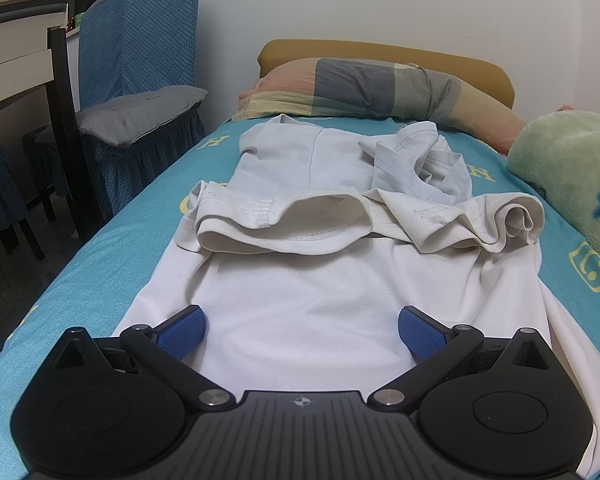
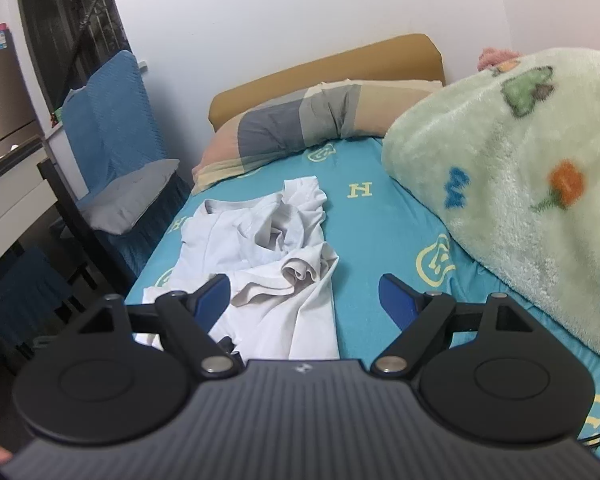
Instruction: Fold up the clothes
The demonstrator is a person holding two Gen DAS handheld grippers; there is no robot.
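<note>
A white T-shirt (image 1: 320,312) lies flat on the turquoise bed sheet (image 1: 100,264), its far part bunched and folded back toward me. Beyond it lies a pale grey garment (image 1: 308,152), partly crumpled on the right. My left gripper (image 1: 302,334) hovers low over the near part of the white shirt, jaws wide open, nothing between its blue pads (image 1: 182,336). In the right wrist view the same white shirt (image 2: 288,312) and grey garment (image 2: 236,236) lie ahead. My right gripper (image 2: 304,300) is open above the shirt's right edge, its fingers holding nothing.
A striped pillow (image 1: 372,88) and tan headboard (image 1: 380,50) close the far end. A fluffy green blanket (image 2: 520,184) is piled along the right side of the bed. Left of the bed stand blue-covered chairs (image 1: 140,60) with a grey cushion (image 1: 140,114), and a dark table (image 1: 24,60).
</note>
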